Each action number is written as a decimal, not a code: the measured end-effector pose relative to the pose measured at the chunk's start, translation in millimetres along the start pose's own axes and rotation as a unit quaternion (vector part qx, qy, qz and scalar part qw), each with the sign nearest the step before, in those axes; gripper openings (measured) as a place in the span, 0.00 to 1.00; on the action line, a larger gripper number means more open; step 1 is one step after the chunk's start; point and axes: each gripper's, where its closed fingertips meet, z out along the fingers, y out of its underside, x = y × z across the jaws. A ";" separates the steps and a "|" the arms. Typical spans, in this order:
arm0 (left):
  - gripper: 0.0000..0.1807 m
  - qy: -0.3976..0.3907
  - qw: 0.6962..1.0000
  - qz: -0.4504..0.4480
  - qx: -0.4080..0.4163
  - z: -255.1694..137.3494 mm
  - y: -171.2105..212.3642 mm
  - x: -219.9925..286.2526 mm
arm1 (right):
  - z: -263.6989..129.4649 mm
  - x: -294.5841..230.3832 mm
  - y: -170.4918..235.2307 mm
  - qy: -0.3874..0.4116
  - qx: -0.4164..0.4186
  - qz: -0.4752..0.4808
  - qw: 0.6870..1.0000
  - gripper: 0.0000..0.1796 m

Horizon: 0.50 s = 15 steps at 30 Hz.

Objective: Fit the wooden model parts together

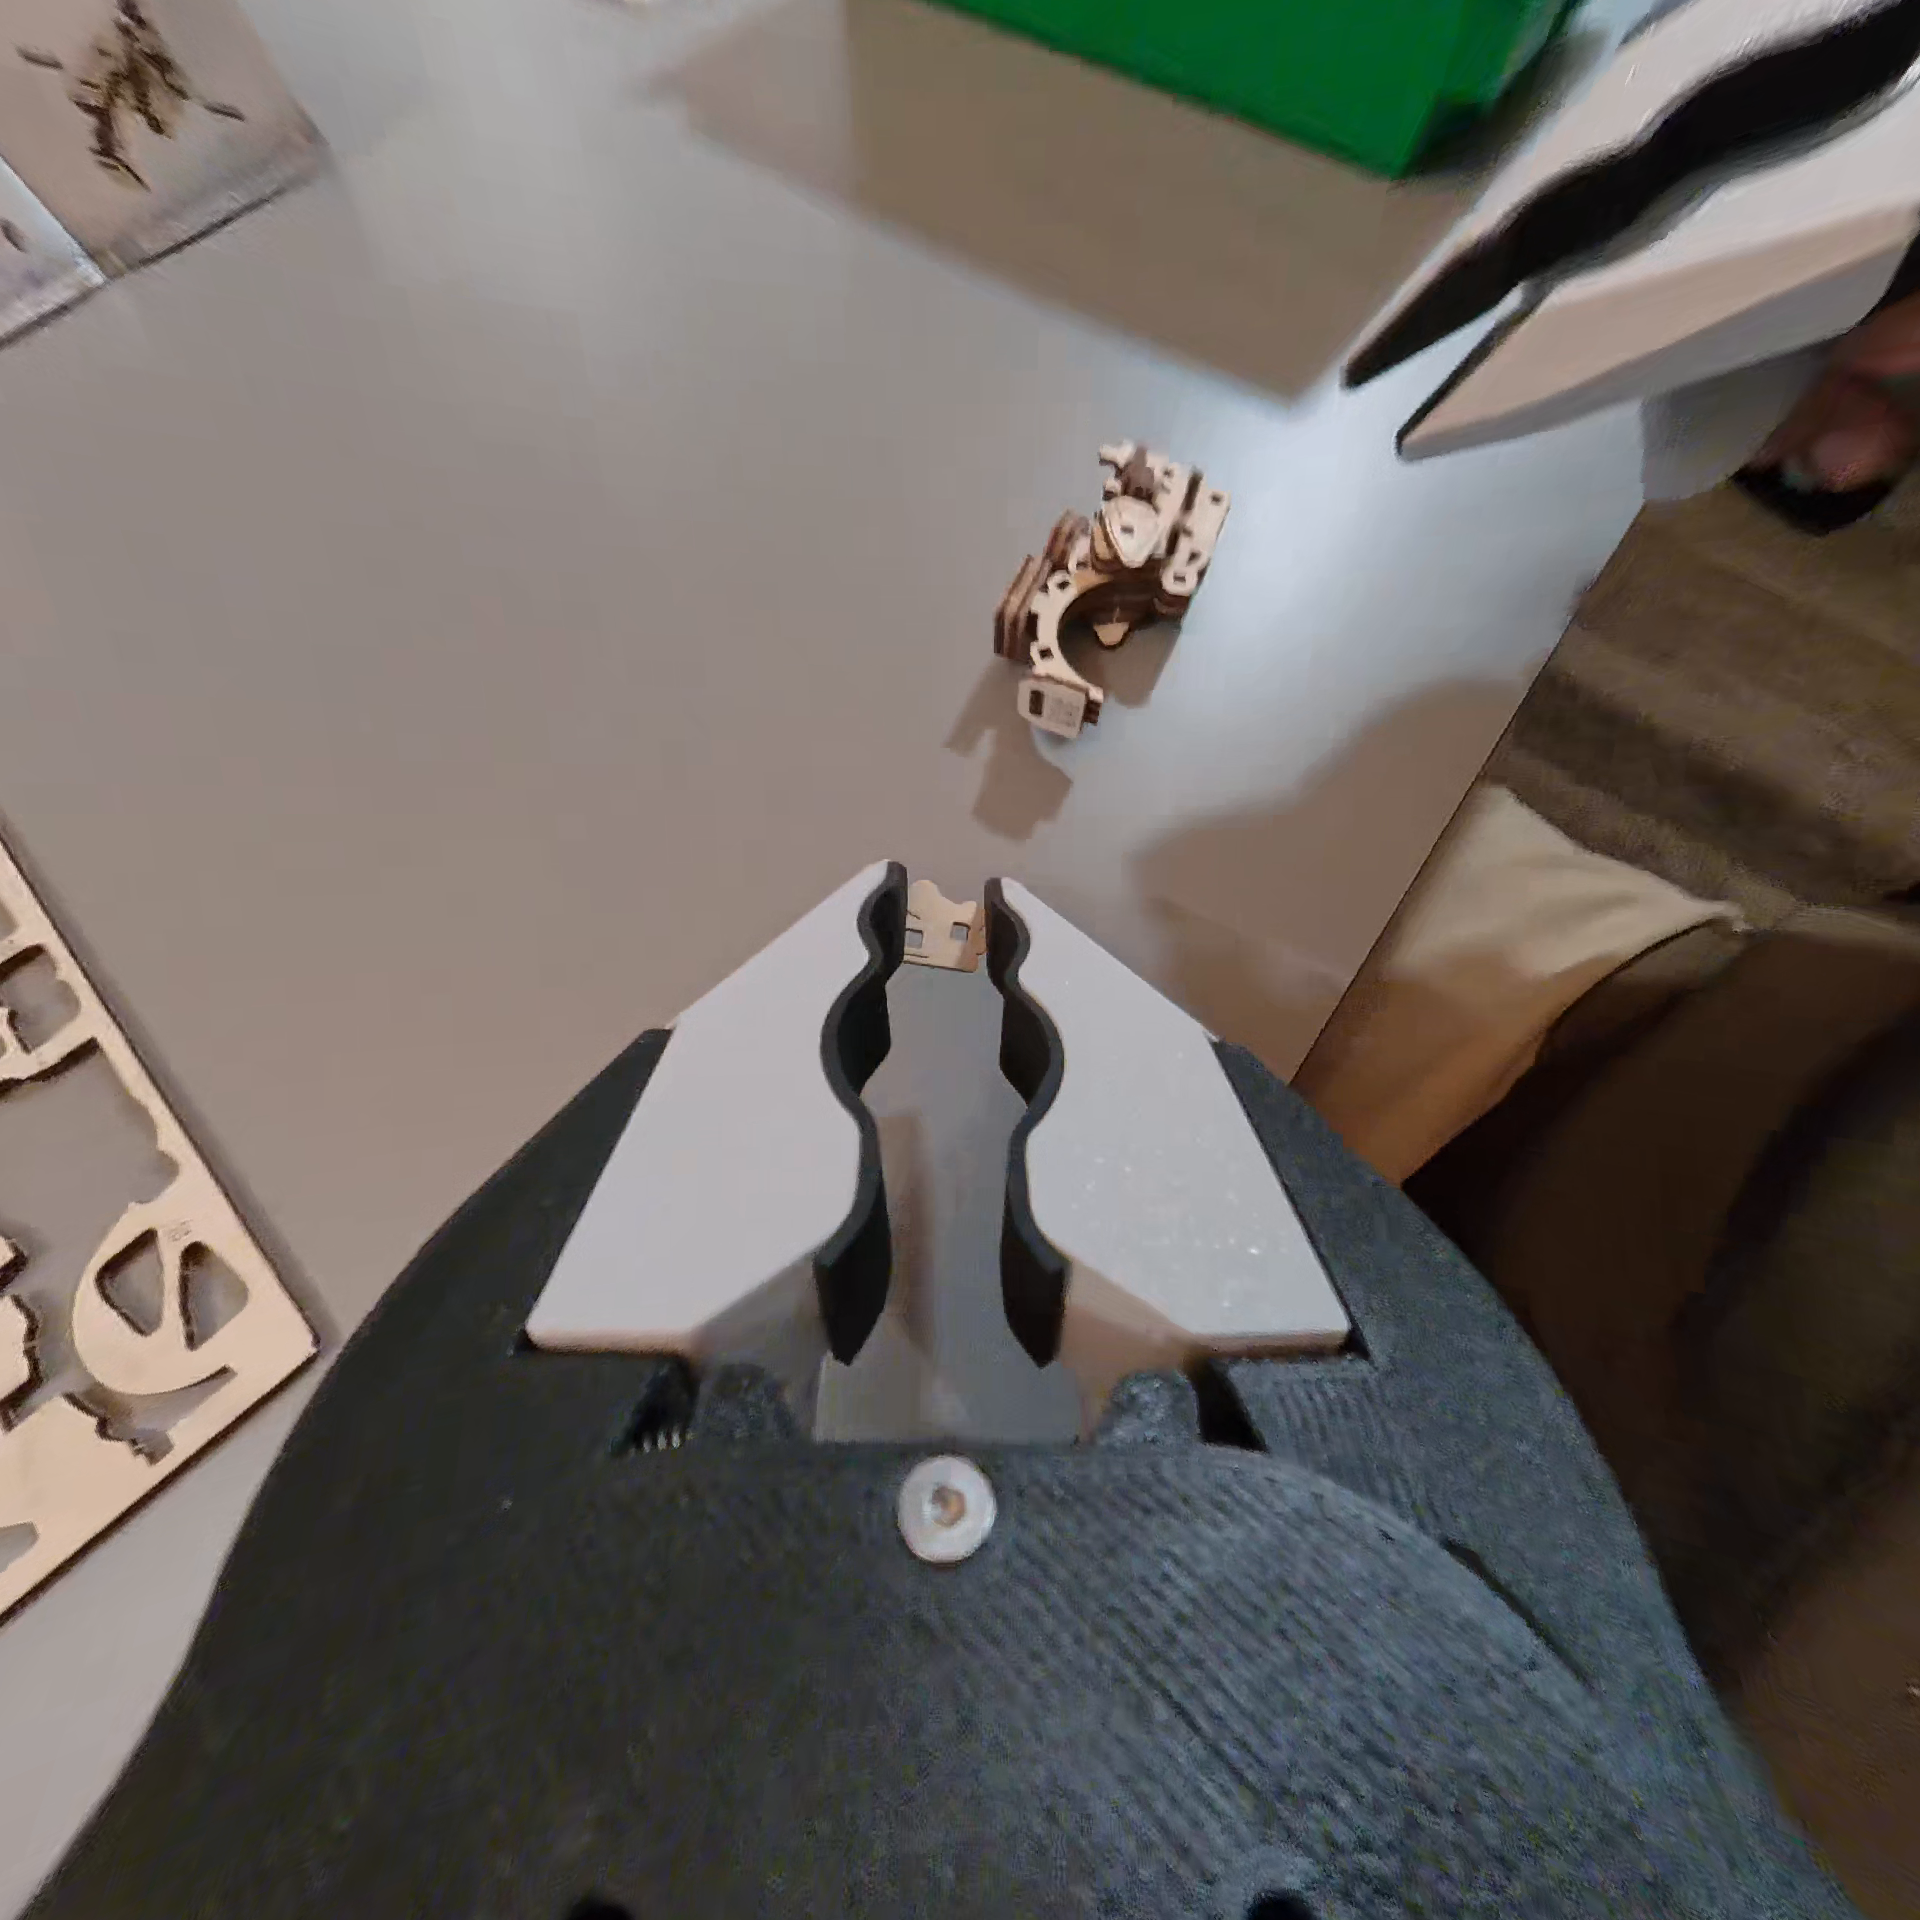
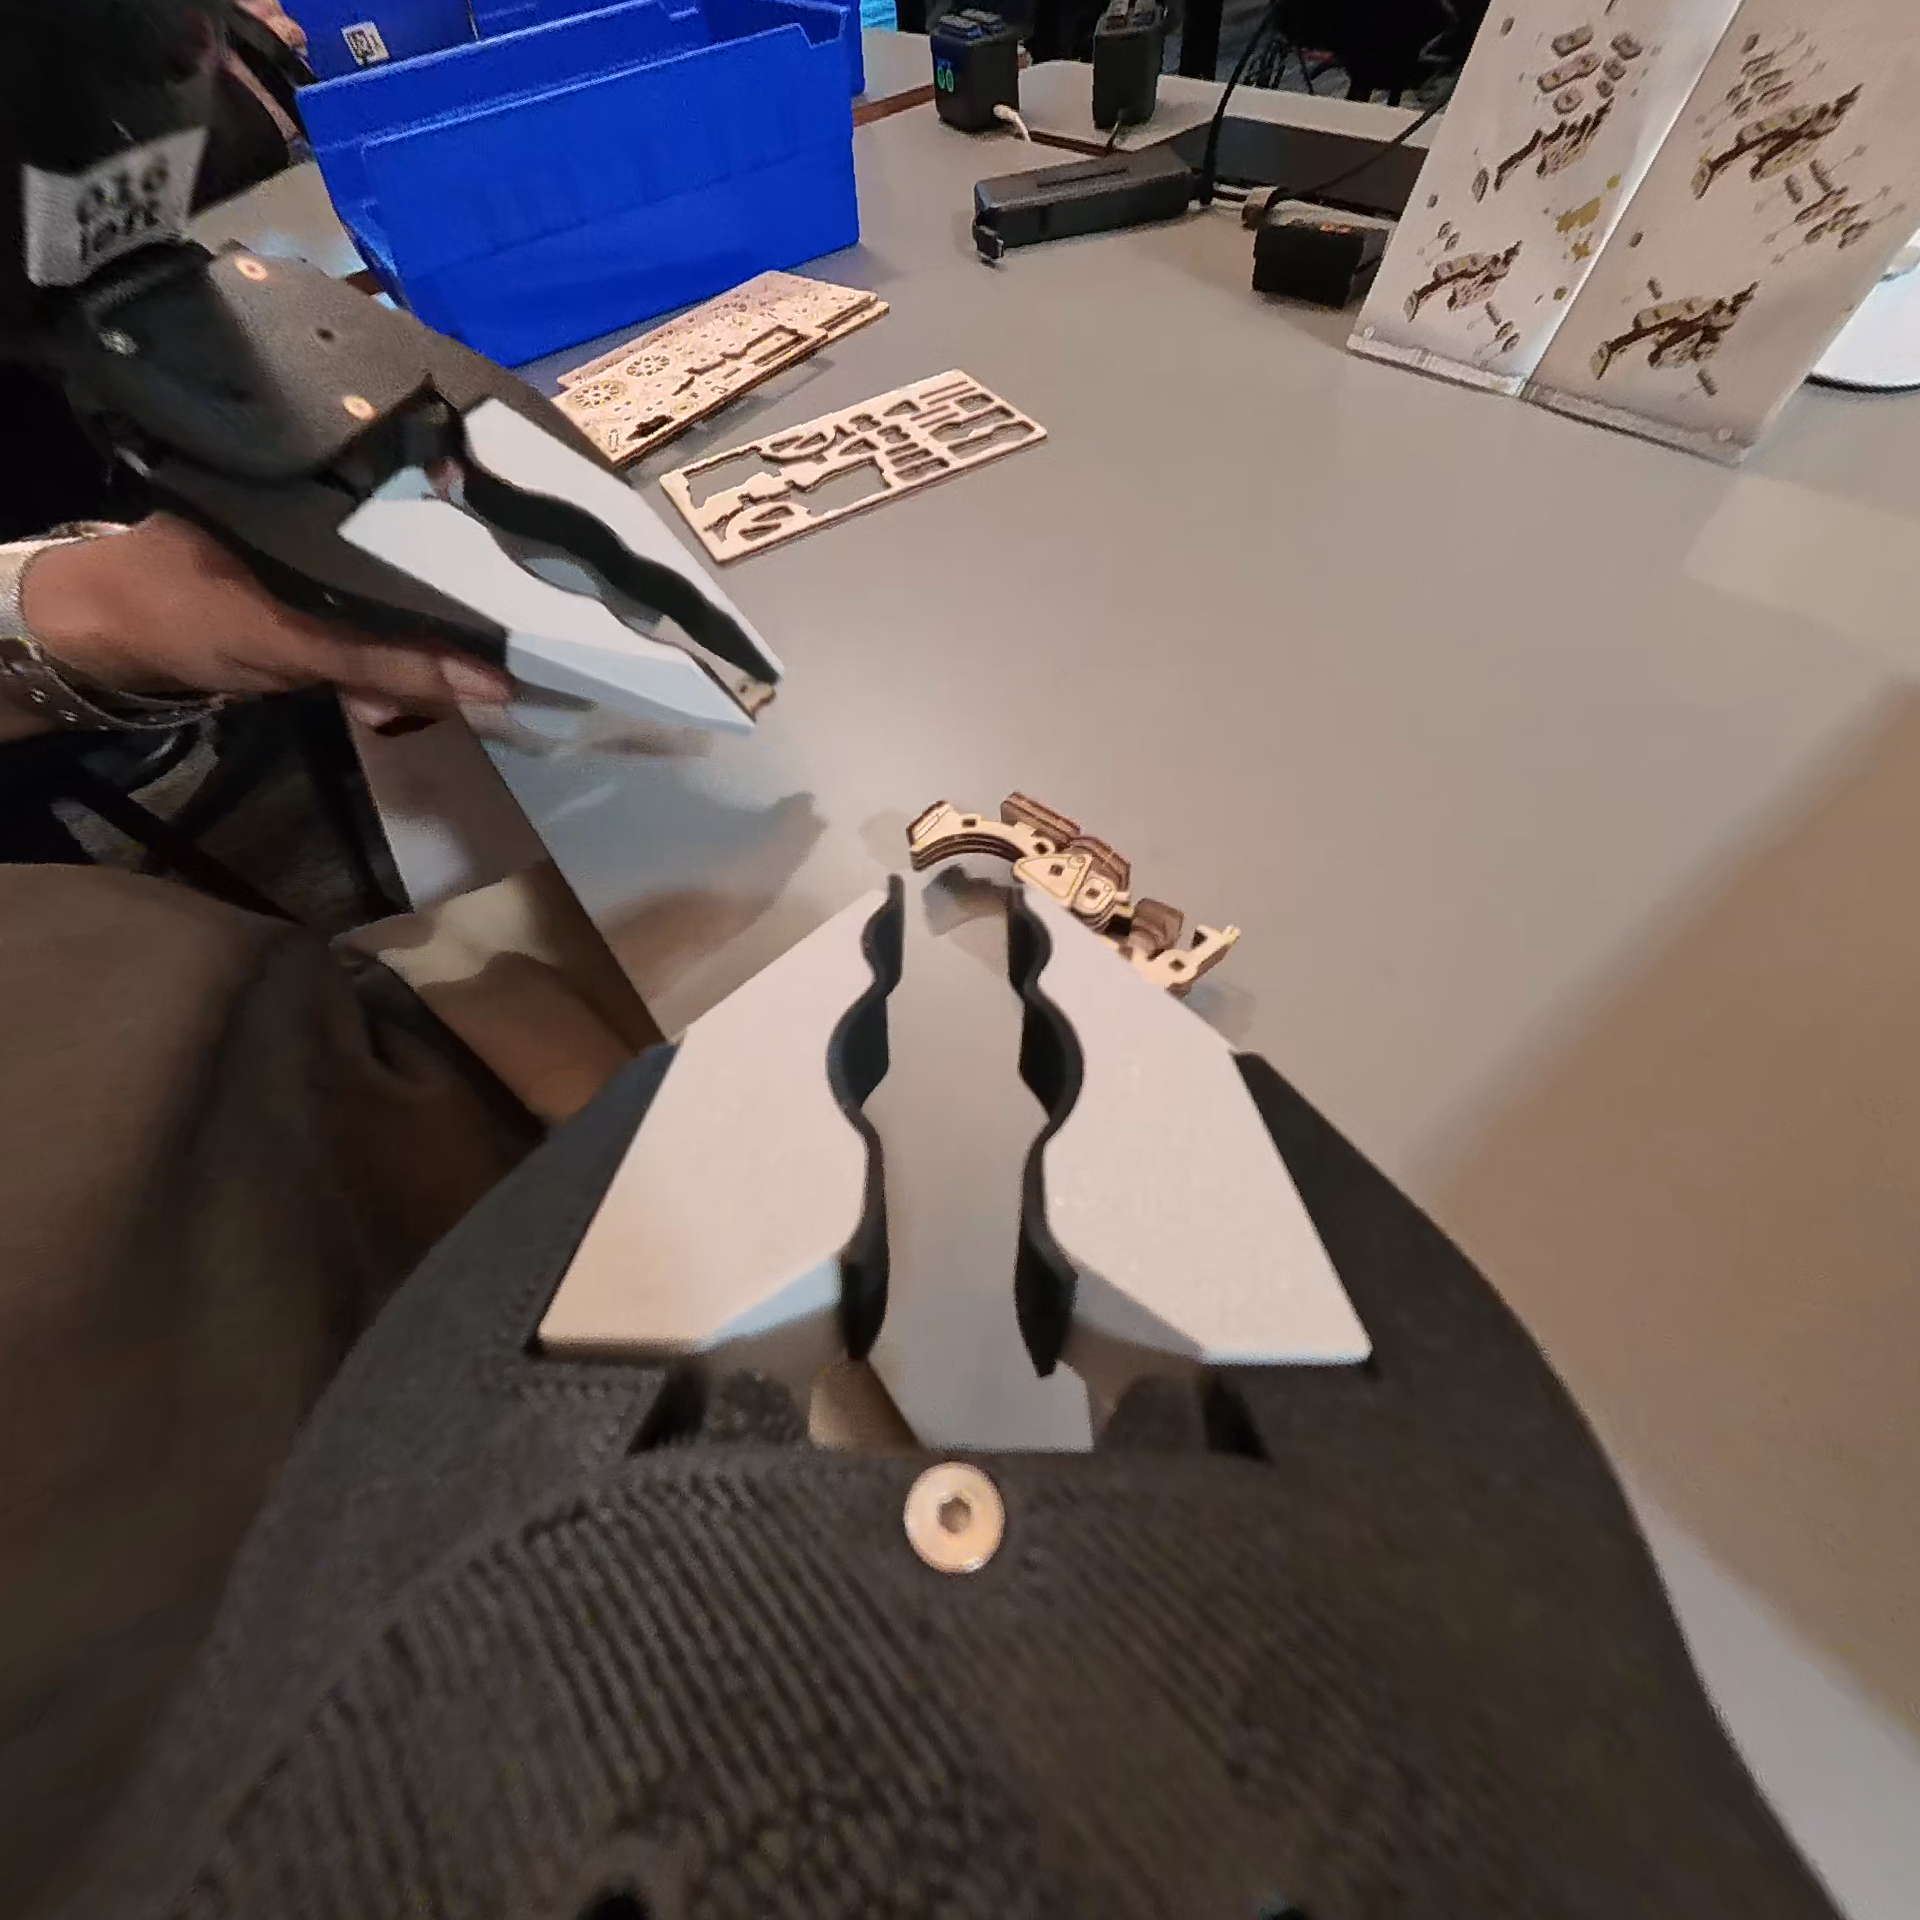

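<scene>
Right now the left gripper (image 1: 945,914) pinches a small flat wooden piece (image 1: 943,932) between its very tips, held up over the grey table (image 1: 520,623) near the table's front edge. From the right wrist view the same gripper (image 2: 756,688) shows at the left, held by a hand (image 2: 208,623), with the little piece (image 2: 758,694) peeking out of its tips. The right gripper (image 2: 956,914) is empty, its jaws parted with a clear gap between them, hanging above the table just short of the half-built wooden model (image 2: 1081,883). That model (image 1: 1117,582) lies on its side on the table, well apart from the left gripper's tips, its curved arch part towards the left gripper. A punched-out wooden sheet (image 2: 852,462) lies flat farther back, with a stack of more wooden sheets (image 2: 717,364) just behind it and a blue bin (image 2: 592,187) beyond those. Instruction pages (image 2: 1590,208) stand upright at the far right. A green box (image 1: 1247,62) sits at the table's far side in the left wrist view.
</scene>
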 end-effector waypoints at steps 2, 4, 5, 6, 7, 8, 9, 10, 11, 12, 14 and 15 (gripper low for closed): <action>0.07 0.034 0.998 -0.038 0.040 -8.1 -10.4 1.1 | 3.2 1.9 -2.2 0.001 0.002 -0.006 1.000 0.10; 0.07 0.084 0.988 -0.093 0.088 -18.4 -23.4 3.1 | 7.0 1.9 -6.2 -0.001 0.008 -0.009 1.000 0.11; 0.07 0.109 0.980 -0.122 0.113 -24.4 -30.0 2.6 | 9.0 1.7 -8.8 0.000 0.012 -0.012 1.000 0.11; 0.07 0.137 0.970 -0.145 0.138 -31.1 -37.0 2.2 | 11.3 0.7 -12.0 0.000 0.017 -0.016 1.000 0.11; 0.07 0.163 0.959 -0.165 0.160 -37.5 -43.2 1.5 | 13.4 -0.4 -15.6 0.001 0.022 -0.023 0.999 0.11; 0.07 0.175 0.952 -0.183 0.173 -41.1 -46.7 -2.6 | 15.4 -1.5 -19.5 0.005 0.028 -0.033 0.999 0.11; 0.06 0.181 0.946 -0.198 0.182 -42.6 -49.1 -6.4 | 17.4 -3.5 -23.9 0.006 0.035 -0.045 0.998 0.12; 0.06 0.192 0.939 -0.212 0.193 -43.6 -52.1 -8.3 | 19.9 -5.5 -28.4 0.009 0.043 -0.059 0.997 0.13; 0.07 0.193 0.933 -0.225 0.201 -42.4 -54.9 -11.6 | 23.8 -6.4 -31.9 0.015 0.048 -0.071 0.996 0.14; 0.07 0.182 0.931 -0.237 0.208 -38.9 -56.4 -17.8 | 29.3 -7.5 -33.8 0.019 0.049 -0.081 0.995 0.15; 0.06 0.145 0.932 -0.247 0.221 -29.6 -59.5 -32.6 | 42.3 -10.4 -35.7 0.025 0.053 -0.094 0.994 0.20; 0.06 0.133 0.932 -0.248 0.229 -25.6 -63.8 -38.8 | 48.1 -11.5 -38.4 0.029 0.061 -0.098 0.993 0.21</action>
